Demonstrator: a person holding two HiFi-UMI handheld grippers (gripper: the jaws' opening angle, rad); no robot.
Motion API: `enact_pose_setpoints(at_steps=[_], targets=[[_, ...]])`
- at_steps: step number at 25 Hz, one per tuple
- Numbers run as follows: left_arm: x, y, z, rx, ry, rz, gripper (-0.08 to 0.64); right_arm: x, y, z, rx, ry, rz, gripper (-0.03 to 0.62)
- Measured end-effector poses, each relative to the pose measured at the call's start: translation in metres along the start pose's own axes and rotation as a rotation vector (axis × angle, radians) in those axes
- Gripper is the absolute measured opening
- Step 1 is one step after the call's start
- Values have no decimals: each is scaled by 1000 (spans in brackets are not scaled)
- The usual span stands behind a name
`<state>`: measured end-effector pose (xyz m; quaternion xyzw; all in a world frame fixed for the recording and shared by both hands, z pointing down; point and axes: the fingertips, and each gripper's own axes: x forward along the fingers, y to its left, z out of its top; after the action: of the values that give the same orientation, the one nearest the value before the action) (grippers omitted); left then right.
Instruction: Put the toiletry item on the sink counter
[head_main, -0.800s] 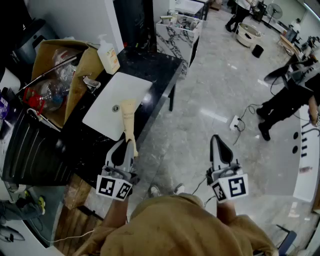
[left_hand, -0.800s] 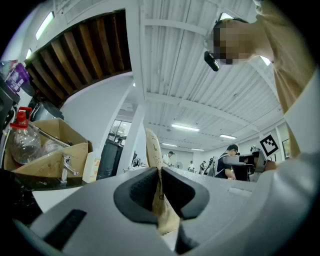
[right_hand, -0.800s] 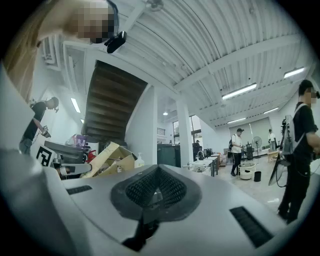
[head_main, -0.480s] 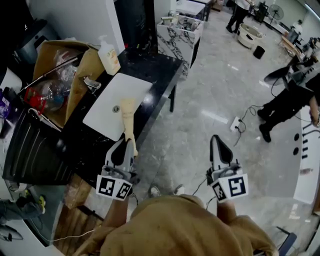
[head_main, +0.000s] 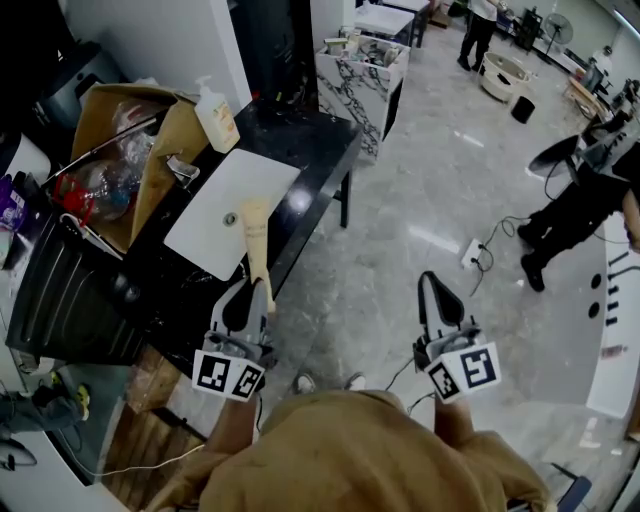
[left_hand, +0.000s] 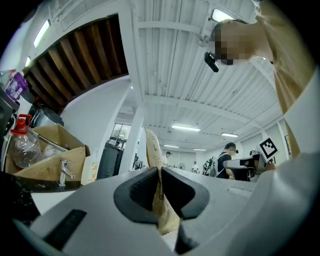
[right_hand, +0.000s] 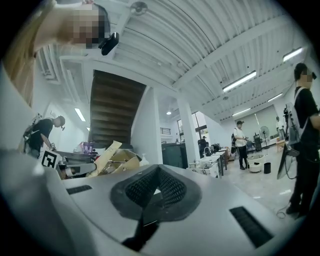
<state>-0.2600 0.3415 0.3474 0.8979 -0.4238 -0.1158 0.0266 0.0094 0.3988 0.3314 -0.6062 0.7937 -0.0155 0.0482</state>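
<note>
My left gripper (head_main: 258, 283) is shut on a flat beige toiletry tube (head_main: 256, 235), held by its lower end. The tube sticks forward over the front edge of the black sink counter (head_main: 325, 135), its tip above the white basin (head_main: 232, 205). In the left gripper view the tube (left_hand: 153, 150) rises upright from between the closed jaws of that gripper (left_hand: 159, 172). My right gripper (head_main: 432, 283) hangs over the marble floor to the right of the counter, shut with nothing in it. The right gripper view shows its dark pads (right_hand: 140, 192) pressed together, and the gripper (right_hand: 159, 181) holds nothing.
A soap pump bottle (head_main: 216, 113) stands at the counter's back beside a faucet (head_main: 181, 167). A cardboard box (head_main: 125, 150) with plastic bottles sits to the left. A marble-patterned cabinet (head_main: 362, 62) stands beyond the counter. A person in black (head_main: 578, 208) stands at the right; cables lie on the floor.
</note>
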Motion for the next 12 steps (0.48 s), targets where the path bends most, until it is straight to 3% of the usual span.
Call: enact_pose_setpoints(at_steps=[12], targets=[[5, -24, -43, 7, 85, 71, 26, 0, -35, -33, 50, 45, 99, 2]])
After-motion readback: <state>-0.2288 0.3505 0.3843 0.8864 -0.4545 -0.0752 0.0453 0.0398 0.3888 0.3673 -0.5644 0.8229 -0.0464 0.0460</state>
